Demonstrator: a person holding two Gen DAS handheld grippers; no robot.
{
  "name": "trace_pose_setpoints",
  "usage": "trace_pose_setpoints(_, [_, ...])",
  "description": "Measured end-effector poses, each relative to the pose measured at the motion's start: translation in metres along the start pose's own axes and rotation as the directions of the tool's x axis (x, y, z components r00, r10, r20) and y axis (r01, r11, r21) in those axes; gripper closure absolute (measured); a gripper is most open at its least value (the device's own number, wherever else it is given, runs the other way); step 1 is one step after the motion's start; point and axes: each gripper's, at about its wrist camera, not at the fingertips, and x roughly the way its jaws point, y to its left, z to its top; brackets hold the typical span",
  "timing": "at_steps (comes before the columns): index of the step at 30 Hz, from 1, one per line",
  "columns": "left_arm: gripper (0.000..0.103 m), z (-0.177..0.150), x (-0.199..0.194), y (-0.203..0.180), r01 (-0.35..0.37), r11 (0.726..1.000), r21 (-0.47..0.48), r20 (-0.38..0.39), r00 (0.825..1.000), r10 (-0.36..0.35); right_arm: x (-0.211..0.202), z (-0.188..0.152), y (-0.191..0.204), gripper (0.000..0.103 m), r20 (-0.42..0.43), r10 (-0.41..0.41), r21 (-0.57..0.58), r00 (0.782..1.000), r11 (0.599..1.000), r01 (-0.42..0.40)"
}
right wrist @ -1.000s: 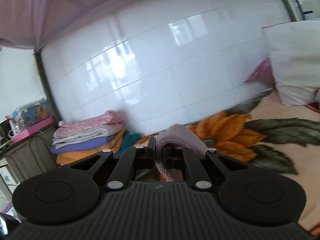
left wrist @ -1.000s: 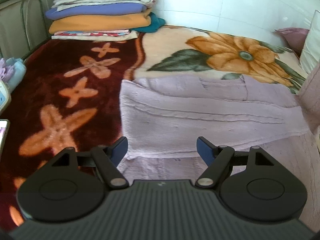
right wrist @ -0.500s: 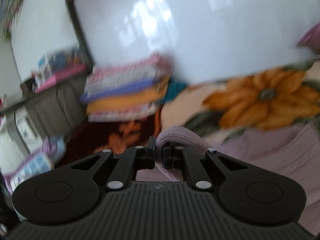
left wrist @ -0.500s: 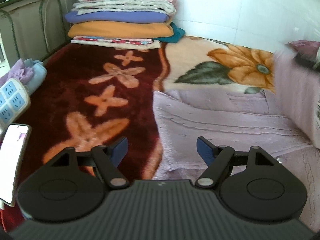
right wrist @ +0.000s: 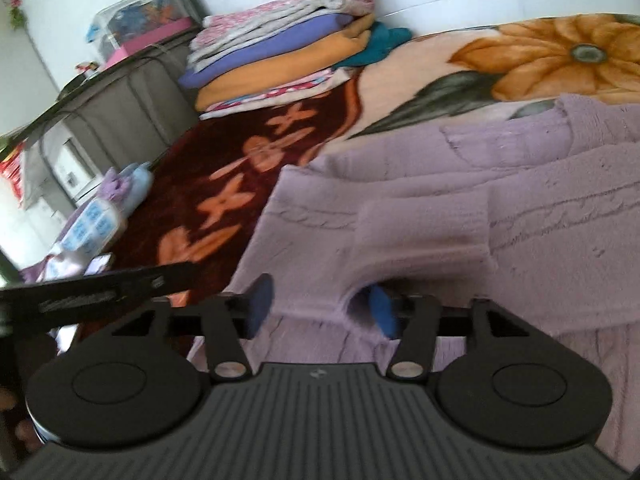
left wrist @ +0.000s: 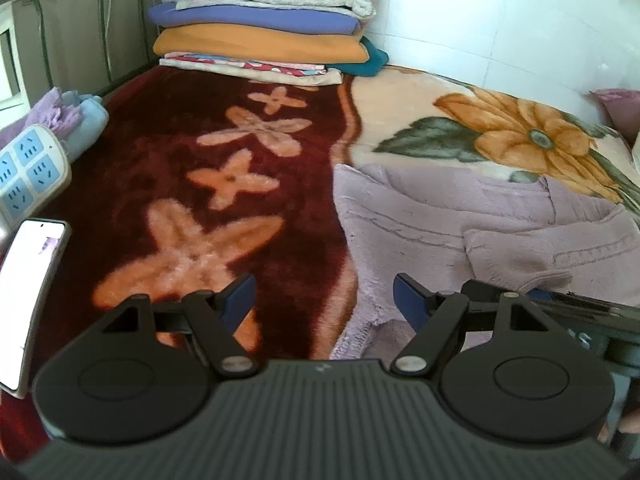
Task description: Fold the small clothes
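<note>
A lilac knitted sweater (left wrist: 404, 216) lies on the floral blanket, partly folded, with a sleeve laid across its body (right wrist: 424, 232). My left gripper (left wrist: 324, 300) is open and empty, hovering over the sweater's left edge and the dark red part of the blanket. My right gripper (right wrist: 320, 308) is open just above the sweater, its fingers on either side of the sleeve cuff (right wrist: 312, 300). Part of the right gripper shows at the right edge of the left wrist view (left wrist: 568, 308).
A stack of folded blankets (left wrist: 260, 36) sits at the far end by the white tiled wall. A power strip (left wrist: 28, 164), a phone (left wrist: 28, 288) and a small blue and lilac cloth bundle (left wrist: 76, 116) lie at the left. A pillow (left wrist: 620, 108) sits far right.
My right gripper swung the sleeve down and left over the sweater body and opened, letting it go. My left gripper shifted left and stayed open.
</note>
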Motion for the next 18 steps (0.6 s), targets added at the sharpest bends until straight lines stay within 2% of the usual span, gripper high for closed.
trace_pose_setpoints(5, [0.026, -0.002, -0.005, -0.012, 0.026, 0.999, 0.019, 0.01, 1.0, -0.026, -0.049, -0.006, -0.005, 0.035, -0.007, 0.042, -0.064, 0.999, 0.997, -0.042])
trace_pose_setpoints(7, [0.026, -0.002, -0.009, -0.02, 0.04, 0.999, 0.021, 0.019, 0.999, -0.04, -0.07, -0.007, -0.017, 0.029, -0.007, 0.054, -0.057, 0.999, 0.997, -0.054])
trace_pose_setpoints(13, [0.026, -0.001, -0.021, -0.054, 0.088, 0.992, 0.085, 0.047, 0.995, -0.092, -0.118, -0.014, -0.066, 0.026, 0.055, -0.048, 0.001, 0.997, 0.999, 0.048])
trace_pose_setpoints(18, [0.026, -0.003, -0.021, -0.087, 0.131, 0.977, 0.17, 0.043, 0.989, -0.14, -0.145, -0.027, -0.111, 0.024, 0.107, -0.096, 0.152, 0.99, 0.985, 0.08])
